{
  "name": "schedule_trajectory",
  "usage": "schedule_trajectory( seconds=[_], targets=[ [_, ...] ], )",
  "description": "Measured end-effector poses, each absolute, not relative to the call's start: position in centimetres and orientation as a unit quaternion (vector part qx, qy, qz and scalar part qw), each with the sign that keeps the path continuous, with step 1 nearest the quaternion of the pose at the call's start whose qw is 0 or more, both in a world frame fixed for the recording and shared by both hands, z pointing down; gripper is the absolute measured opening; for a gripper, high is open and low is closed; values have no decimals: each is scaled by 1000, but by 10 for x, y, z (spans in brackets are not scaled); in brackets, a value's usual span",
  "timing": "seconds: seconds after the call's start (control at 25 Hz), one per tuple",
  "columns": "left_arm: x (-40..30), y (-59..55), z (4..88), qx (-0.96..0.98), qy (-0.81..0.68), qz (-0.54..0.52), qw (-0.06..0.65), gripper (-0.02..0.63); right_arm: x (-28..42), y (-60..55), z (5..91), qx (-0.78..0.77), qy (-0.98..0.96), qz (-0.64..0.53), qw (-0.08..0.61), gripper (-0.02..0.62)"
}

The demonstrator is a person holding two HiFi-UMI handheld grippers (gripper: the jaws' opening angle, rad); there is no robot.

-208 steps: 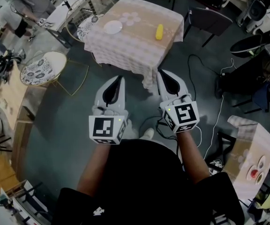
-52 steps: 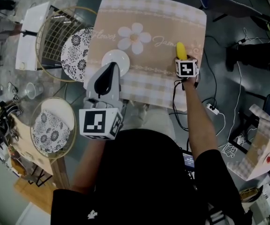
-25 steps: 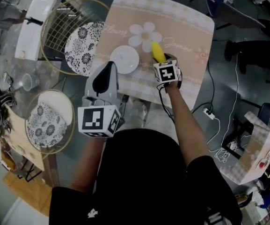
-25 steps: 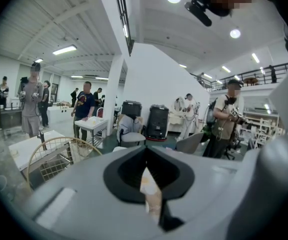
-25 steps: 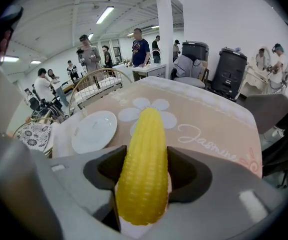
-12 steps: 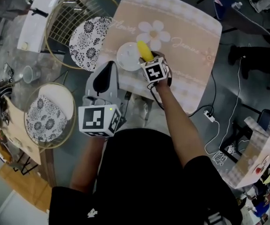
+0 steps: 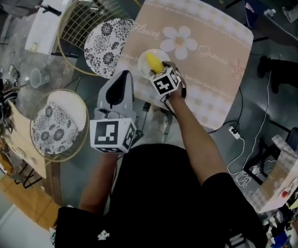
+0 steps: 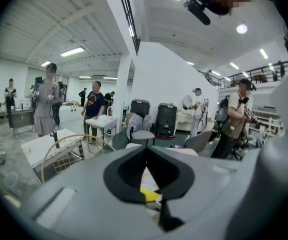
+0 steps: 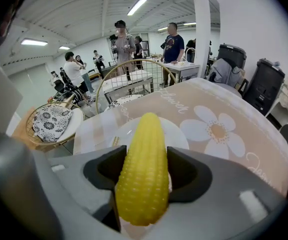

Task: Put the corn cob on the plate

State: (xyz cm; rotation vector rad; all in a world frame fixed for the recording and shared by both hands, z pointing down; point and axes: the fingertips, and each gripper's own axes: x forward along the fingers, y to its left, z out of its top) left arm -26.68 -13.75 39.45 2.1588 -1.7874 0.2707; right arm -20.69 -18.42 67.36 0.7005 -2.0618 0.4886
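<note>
Pinching corn cob (image 9: 143, 179) between right gripper (image 9: 144, 194) jaws, over plate (image 9: 177, 134)

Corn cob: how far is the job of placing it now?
Done: the corn cob is gripped by the right gripper and held over the plate. In hand: setting it down; whether it touches the plate, I cannot tell. Left: open the jaws and withdraw. The left gripper is shut, empty.

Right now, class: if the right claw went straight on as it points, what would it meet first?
Probably the white plate, directly ahead of the right claw and the corn cob it grips; the gap is unclear.
</note>
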Motion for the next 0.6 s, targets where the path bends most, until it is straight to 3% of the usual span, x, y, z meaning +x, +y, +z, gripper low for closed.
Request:
schedule_trajectory(
  seconds=[0.6],
  targets=[
    [-281, -138, 394, 748, -636, 98, 162, 8, -222, -187, 688, 282, -824, 196, 452, 256]
  ],
)
